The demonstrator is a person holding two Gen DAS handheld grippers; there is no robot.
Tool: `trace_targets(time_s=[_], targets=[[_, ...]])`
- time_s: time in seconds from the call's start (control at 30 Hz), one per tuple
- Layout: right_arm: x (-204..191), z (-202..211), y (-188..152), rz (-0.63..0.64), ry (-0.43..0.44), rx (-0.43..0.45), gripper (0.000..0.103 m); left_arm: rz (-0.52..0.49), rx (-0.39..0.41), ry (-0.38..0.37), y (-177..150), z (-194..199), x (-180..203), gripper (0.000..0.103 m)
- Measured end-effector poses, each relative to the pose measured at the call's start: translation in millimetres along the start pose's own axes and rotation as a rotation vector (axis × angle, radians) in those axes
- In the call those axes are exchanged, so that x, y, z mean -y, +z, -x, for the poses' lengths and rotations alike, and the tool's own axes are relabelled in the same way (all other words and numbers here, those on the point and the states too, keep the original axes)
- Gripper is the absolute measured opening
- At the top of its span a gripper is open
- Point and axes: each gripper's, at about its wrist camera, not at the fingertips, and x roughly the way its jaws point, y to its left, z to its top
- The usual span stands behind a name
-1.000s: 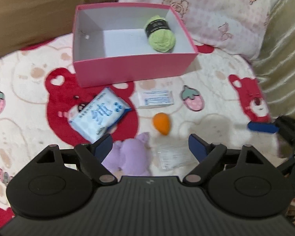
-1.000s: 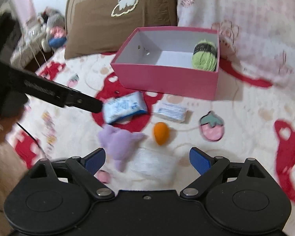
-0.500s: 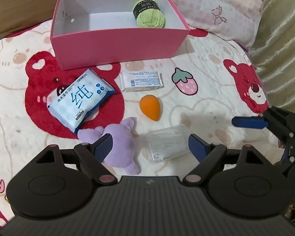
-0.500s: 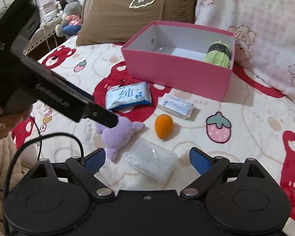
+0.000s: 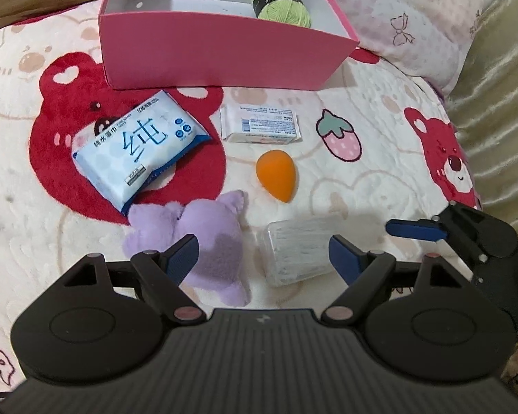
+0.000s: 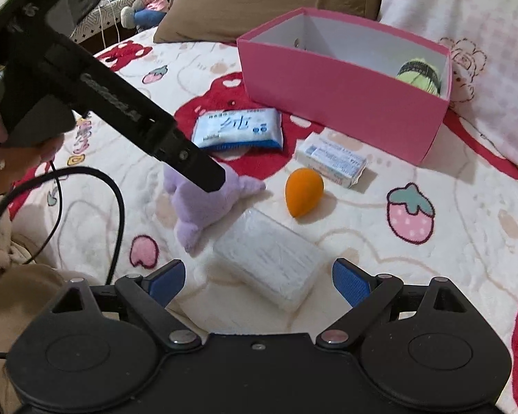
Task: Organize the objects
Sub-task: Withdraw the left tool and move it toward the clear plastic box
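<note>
A pink box (image 5: 224, 48) (image 6: 328, 93) stands on the bed with a green yarn ball (image 5: 283, 3) (image 6: 419, 76) inside. In front of it lie a blue wet-wipes pack (image 5: 138, 148) (image 6: 238, 127), a small white pack (image 5: 260, 124) (image 6: 331, 160), an orange egg-shaped sponge (image 5: 278, 174) (image 6: 304, 191), a purple plush (image 5: 207, 238) (image 6: 203, 207) and a clear plastic box (image 5: 297, 252) (image 6: 269, 262). My left gripper (image 5: 261, 255) hovers low over the plush and clear box, jaws closing slightly, pads touching neither. My right gripper (image 6: 259, 279) is open, straddling the clear box without touching it.
The bear-print blanket (image 5: 380, 179) covers the bed. A brown pillow (image 6: 259, 0) and a pink pillow (image 5: 414, 17) lie behind the box. A black cable (image 6: 86, 172) loops at the left, beside a hand (image 6: 3, 151). Soft toys (image 6: 145, 3) sit far back.
Both grippers have come down toward the items, which now look larger and closer. The right view has rolled level. Nothing was taken hold of.
</note>
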Motion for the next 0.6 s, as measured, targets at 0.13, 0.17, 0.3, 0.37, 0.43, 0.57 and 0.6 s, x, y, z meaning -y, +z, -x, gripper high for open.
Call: trace_targets(time_s=[0.13,0.17,0.3,0.37,0.43,0.57,0.6], targets=[[1,-10,-2,-0.01,0.013,0.001,0.094,0.002,0.0,-0.013,-7,-10,3,0.081],[2,-12,-3,-0.015,0.015,-0.002,0.094,-0.001,0.007,-0.015,-10,-13,5,0.081],[4,-19,-7,-0.025,0.003,-0.004,0.094,-0.04,-0.025,-0.013,-19,-28,15,0.08],[3,-21,-9,-0.007,-0.017,-0.001,0.094,-0.035,-0.012,-0.016,-20,-31,14,0.079],[2,-22,-12,0.032,-0.038,0.007,0.094,-0.026,-0.003,-0.021,-20,-35,14,0.075],[6,-27,-16,0.029,-0.006,0.004,0.094,-0.018,0.0,-0.027,-24,-45,15,0.066],[7,-30,-17,0.022,-0.001,0.005,0.094,-0.014,-0.004,-0.034,-26,-48,16,0.064]])
